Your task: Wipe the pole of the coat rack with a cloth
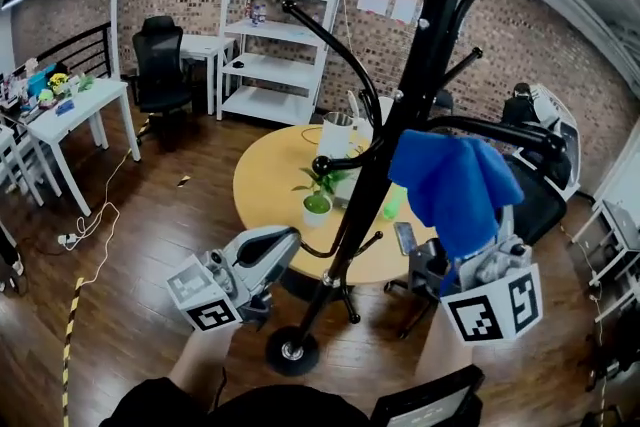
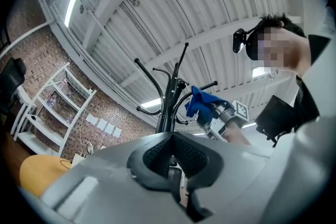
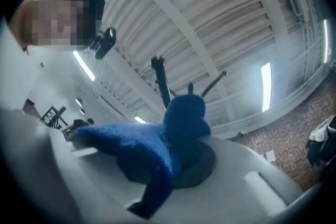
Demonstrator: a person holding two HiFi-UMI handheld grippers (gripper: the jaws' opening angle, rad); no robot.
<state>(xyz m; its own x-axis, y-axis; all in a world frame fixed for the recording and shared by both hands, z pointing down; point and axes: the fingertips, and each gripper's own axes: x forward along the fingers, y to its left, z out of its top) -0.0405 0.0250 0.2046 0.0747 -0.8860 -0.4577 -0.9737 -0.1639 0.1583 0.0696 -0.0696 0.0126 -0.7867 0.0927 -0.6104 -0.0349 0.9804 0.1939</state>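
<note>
A black coat rack pole (image 1: 400, 130) rises tilted from its round base (image 1: 291, 350) at the middle of the head view, with curved hooks branching off. My right gripper (image 1: 478, 245) is shut on a blue cloth (image 1: 452, 185), held up just right of the pole at mid height. In the right gripper view the cloth (image 3: 168, 141) bunches between the jaws and covers them. My left gripper (image 1: 283, 245) stands left of the pole's lower part, jaws shut with nothing between them. The left gripper view looks up at the pole (image 2: 169, 107) and the cloth (image 2: 202, 102).
Behind the rack stands a round yellow table (image 1: 275, 180) with a small potted plant (image 1: 317, 195) and a white jug (image 1: 337, 130). A white shelf unit (image 1: 280, 25) is at the brick wall. A black office chair (image 1: 160, 65) and white desks (image 1: 70, 115) are at left.
</note>
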